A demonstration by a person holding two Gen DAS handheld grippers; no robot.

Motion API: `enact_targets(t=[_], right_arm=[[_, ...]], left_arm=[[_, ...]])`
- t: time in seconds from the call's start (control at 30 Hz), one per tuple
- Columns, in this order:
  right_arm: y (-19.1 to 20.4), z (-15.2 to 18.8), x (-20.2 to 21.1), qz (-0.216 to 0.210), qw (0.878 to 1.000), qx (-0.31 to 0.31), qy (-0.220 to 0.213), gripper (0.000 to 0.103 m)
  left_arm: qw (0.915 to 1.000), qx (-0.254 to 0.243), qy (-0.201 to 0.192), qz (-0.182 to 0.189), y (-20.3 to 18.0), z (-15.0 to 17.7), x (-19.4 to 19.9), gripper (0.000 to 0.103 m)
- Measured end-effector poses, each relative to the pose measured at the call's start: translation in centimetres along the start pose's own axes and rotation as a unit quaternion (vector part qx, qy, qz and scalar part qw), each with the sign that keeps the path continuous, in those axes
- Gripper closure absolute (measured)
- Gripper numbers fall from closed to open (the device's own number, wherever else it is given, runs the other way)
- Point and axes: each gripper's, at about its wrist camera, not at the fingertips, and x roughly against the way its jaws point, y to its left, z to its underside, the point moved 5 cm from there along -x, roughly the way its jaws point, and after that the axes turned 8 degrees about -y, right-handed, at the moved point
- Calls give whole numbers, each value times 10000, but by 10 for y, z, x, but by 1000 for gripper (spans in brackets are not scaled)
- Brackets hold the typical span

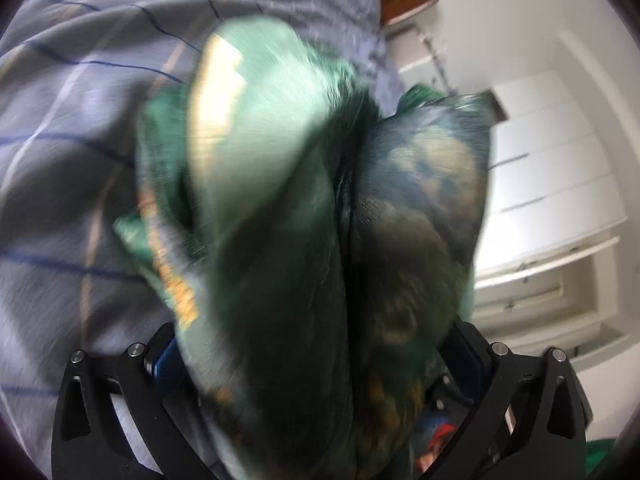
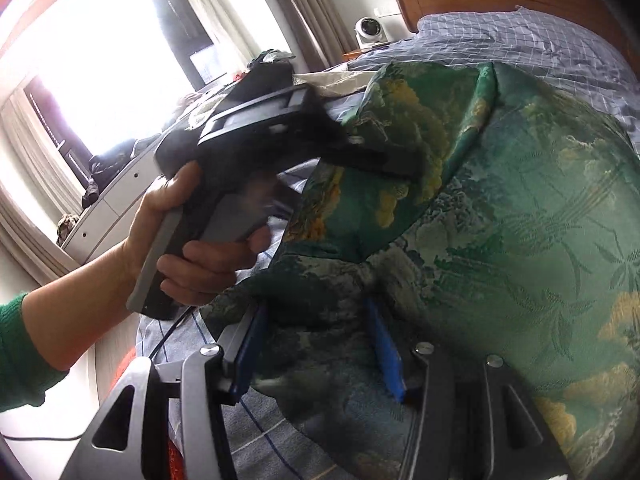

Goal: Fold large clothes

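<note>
Two claws, bunched green brocade

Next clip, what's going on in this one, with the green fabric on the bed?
A person is working a large green patterned garment over a bed with a blue checked sheet, one handheld claw in each hand. The left claw, gripped by the left hand, is clamped on a raised fold of the cloth. The right claw has fabric bunched between its blue pads. The left wrist view is motion-blurred, so the garment is being moved mid-fold; it is not yet flat.
</note>
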Motion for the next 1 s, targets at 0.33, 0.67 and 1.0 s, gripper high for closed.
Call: enact_targets(t=[0.33,0.67,1.0], right_arm=[[8,-7,17,156,9999,-10,-56,51],[-125,17,144,1507,9713,-1723,-639,37],[-180,94,197,2751,9334,-2304,-61,37]], left_arm=[[9970,-254,-142,-716,-4,8,-3,20],[9980,-154,-353,-496,6,18,4,20],[9979,-128,-370,-520,9,23,4,19]])
